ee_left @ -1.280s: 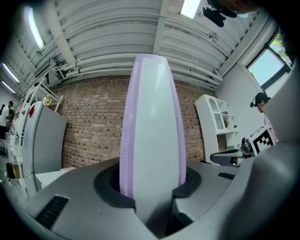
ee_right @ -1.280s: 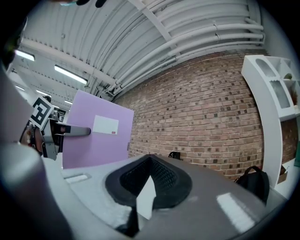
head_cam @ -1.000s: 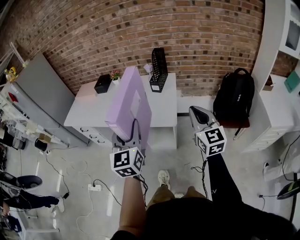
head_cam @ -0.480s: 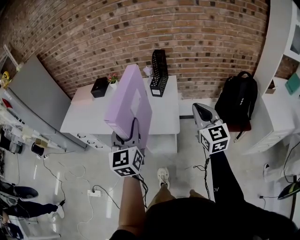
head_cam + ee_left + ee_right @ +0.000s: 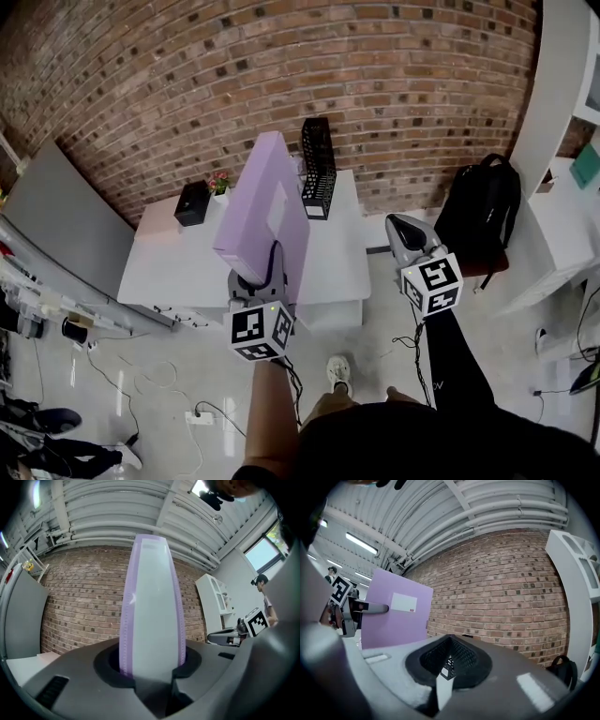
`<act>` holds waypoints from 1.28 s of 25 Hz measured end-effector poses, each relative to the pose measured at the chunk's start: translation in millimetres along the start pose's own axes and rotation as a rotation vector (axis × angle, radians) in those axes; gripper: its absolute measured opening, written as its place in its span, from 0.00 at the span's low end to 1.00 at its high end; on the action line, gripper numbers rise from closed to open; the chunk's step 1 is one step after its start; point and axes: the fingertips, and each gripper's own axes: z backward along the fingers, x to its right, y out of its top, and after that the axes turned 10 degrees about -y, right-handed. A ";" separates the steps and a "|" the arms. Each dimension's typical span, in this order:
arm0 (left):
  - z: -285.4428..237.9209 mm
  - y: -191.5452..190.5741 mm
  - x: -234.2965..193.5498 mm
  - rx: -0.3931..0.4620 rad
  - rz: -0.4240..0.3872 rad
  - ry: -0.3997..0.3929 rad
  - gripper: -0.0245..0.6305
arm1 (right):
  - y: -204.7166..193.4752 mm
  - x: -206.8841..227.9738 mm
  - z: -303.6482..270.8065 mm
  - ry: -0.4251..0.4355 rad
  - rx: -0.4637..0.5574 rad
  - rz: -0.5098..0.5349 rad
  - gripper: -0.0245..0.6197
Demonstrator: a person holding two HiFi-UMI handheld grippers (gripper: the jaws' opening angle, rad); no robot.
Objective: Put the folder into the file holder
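Note:
A tall purple folder (image 5: 267, 202) stands upright in my left gripper (image 5: 258, 272), which is shut on its lower edge. In the left gripper view the folder's spine (image 5: 152, 606) rises straight out between the jaws. The black mesh file holder (image 5: 318, 164) stands on the white desk (image 5: 187, 262), at its far right by the brick wall, just right of the folder's top. My right gripper (image 5: 401, 230) hangs to the right of the desk, shut and empty. The right gripper view shows the file holder (image 5: 450, 660) straight ahead and the folder (image 5: 393, 616) at the left.
A black box (image 5: 192, 203) and a small flower pot (image 5: 221, 183) sit at the desk's back left. A black backpack (image 5: 487, 216) rests right of the desk, by a white shelf unit (image 5: 562, 141). A grey panel (image 5: 56, 225) leans at the left. Cables and a power strip (image 5: 202, 415) lie on the floor.
The person has stepped closer to the desk, so the desk and file holder sit lower and nearer in view. The folder stays gripped upright; the right gripper keeps its place.

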 end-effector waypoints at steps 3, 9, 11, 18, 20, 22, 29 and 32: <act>-29.2 0.0 -17.6 0.006 0.006 -0.027 0.29 | 1.3 2.4 -27.4 -0.015 0.000 0.001 0.04; -83.3 1.0 -56.5 0.017 0.014 -0.083 0.29 | 7.8 2.9 -84.8 -0.057 0.007 0.010 0.04; -98.0 0.1 -69.1 0.016 0.018 -0.099 0.29 | 7.2 0.2 -100.9 -0.066 0.005 0.011 0.04; -138.4 -5.0 -104.7 0.014 0.030 -0.138 0.29 | -2.2 -6.2 -142.8 -0.101 -0.015 0.013 0.04; -147.0 -8.5 -110.9 0.012 0.040 -0.146 0.29 | -6.9 -5.4 -150.4 -0.115 -0.026 0.012 0.04; -154.7 -13.0 -114.9 0.008 0.049 -0.154 0.29 | -12.2 -5.0 -156.4 -0.126 -0.038 0.014 0.04; -176.3 -29.3 -114.1 -0.014 0.061 -0.169 0.29 | -28.1 4.3 -165.8 -0.158 -0.075 0.009 0.04; -181.4 -31.9 -113.4 -0.020 0.066 -0.172 0.29 | -30.8 7.6 -166.1 -0.175 -0.083 -0.004 0.04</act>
